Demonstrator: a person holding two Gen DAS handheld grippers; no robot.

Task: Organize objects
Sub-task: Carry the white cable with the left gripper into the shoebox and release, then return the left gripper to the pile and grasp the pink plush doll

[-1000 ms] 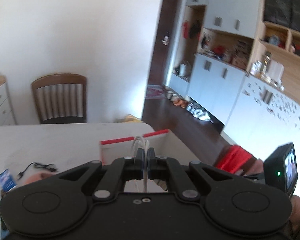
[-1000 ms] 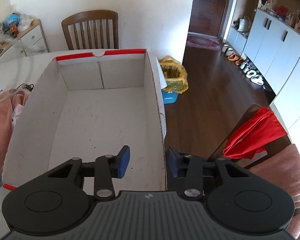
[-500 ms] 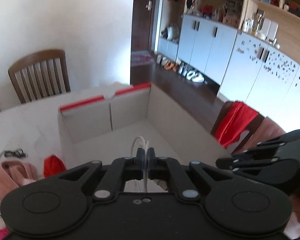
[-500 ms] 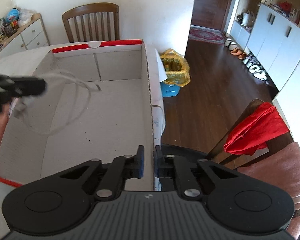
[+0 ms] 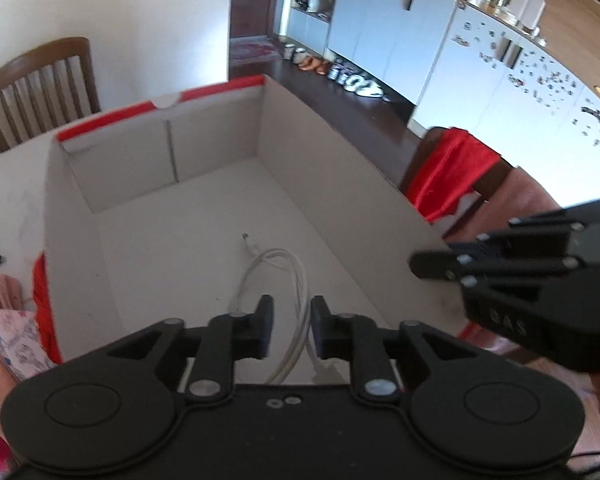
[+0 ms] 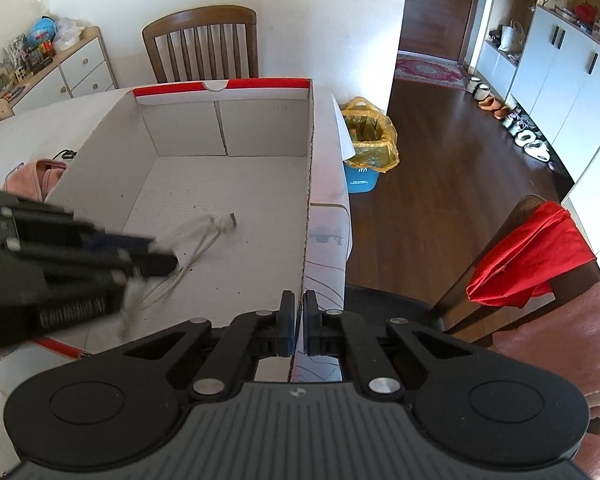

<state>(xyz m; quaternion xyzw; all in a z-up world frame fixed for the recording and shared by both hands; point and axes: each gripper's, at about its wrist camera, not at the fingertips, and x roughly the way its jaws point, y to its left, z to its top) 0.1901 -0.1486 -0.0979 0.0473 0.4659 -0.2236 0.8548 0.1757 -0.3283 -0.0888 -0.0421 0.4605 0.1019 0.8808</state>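
My right gripper [image 6: 299,326] is clamped on the box's right wall [image 6: 306,216], near corner | my left gripper [image 5: 291,330] hangs inside the box, jaws opening, pads clear of the cable | white cable [image 5: 288,280] loose on box floor; far half bare

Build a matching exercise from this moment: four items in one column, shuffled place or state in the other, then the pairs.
Items:
1. white cable
2. right gripper
3. red cloth
4. yellow bag

Place or state:
A. draped over a chair back
B. lining a blue bin on the floor
C. lying on the box floor
D. clamped on the box wall

Pairs: 1-C, 2-D, 3-A, 4-B
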